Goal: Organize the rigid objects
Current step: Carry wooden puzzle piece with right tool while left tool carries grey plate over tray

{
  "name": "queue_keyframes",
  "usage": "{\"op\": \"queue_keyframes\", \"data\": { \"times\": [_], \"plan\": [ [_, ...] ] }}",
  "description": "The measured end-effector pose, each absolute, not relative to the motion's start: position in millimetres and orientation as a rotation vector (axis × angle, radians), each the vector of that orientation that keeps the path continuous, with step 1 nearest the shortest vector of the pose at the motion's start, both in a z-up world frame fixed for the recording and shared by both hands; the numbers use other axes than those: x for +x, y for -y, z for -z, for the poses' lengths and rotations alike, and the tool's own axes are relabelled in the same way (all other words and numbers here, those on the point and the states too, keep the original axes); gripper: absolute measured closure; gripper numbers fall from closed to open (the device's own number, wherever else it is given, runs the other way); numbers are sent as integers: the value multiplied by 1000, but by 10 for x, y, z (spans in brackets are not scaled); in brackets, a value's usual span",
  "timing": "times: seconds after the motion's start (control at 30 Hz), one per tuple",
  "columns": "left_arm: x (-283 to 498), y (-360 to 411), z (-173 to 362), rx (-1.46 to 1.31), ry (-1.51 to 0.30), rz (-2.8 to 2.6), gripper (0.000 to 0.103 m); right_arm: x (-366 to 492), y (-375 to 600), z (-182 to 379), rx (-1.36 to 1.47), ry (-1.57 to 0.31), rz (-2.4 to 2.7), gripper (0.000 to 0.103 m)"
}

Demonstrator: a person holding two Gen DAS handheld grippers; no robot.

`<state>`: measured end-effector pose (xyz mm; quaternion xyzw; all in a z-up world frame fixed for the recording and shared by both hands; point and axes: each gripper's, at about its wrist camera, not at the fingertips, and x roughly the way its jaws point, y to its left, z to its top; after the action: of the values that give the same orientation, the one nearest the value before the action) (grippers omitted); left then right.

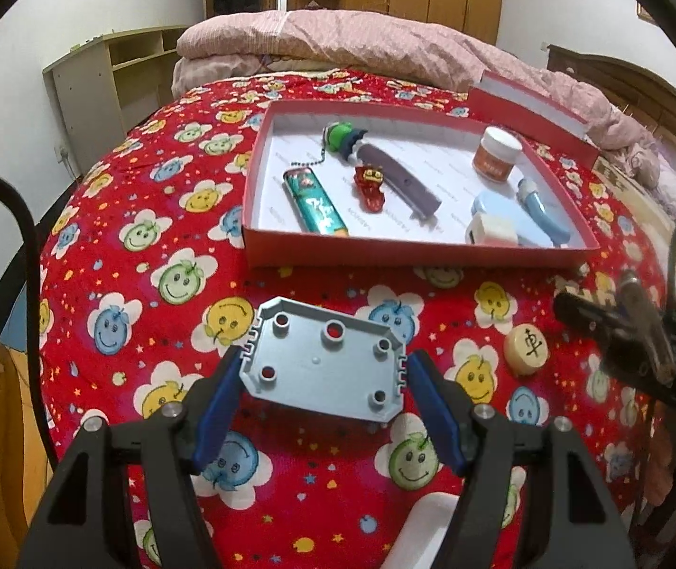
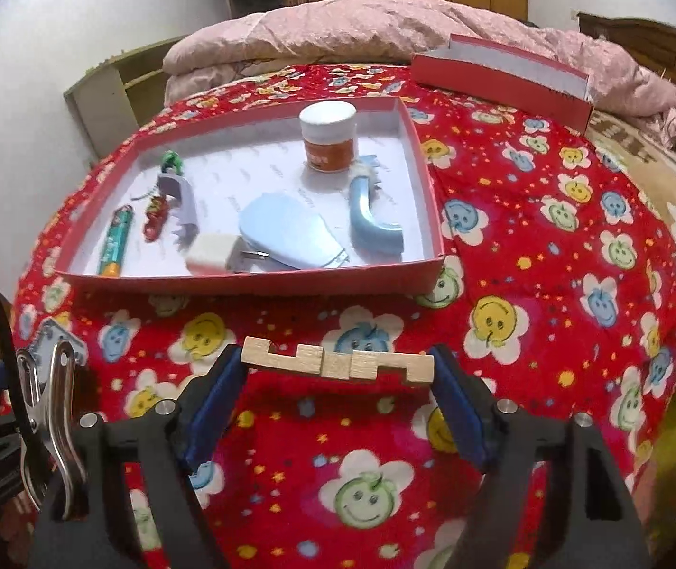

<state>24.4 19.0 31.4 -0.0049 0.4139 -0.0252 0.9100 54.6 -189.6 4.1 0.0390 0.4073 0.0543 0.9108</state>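
In the left wrist view my left gripper (image 1: 324,359) is shut on a grey plastic plate with round holes (image 1: 338,374), its blue pads pressing on the plate's two short ends above the red smiley bedspread. My right gripper (image 2: 336,360) holds a notched pale wooden bar (image 2: 290,358) end to end between its pads. Beyond both lies the shallow red box (image 1: 413,252) (image 2: 243,282), white inside, holding a green lighter (image 1: 319,208), a red toy (image 1: 371,187), an orange jar (image 2: 329,135) and other small items. A round wooden chess piece (image 1: 525,348) rests on the bedspread right of the plate.
The box's red lid (image 2: 499,78) lies behind the box near a rolled pink quilt (image 1: 338,38). The right tool body with a metal clip (image 1: 632,327) sits close to the chess piece. Cables hang at the left edge. The bed drops away on the left toward a shelf.
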Motion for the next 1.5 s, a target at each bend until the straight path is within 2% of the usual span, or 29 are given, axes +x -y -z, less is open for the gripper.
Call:
{"op": "queue_keyframes", "data": {
  "times": [0.87, 1.5],
  "plan": [
    [625, -130, -737, -17, -785, 109, 31, 744, 1791, -365, 73, -801, -196, 24],
    [1026, -5, -628, -6, -809, 133, 31, 1092, 1728, -384, 84, -791, -205, 24]
  ]
}}
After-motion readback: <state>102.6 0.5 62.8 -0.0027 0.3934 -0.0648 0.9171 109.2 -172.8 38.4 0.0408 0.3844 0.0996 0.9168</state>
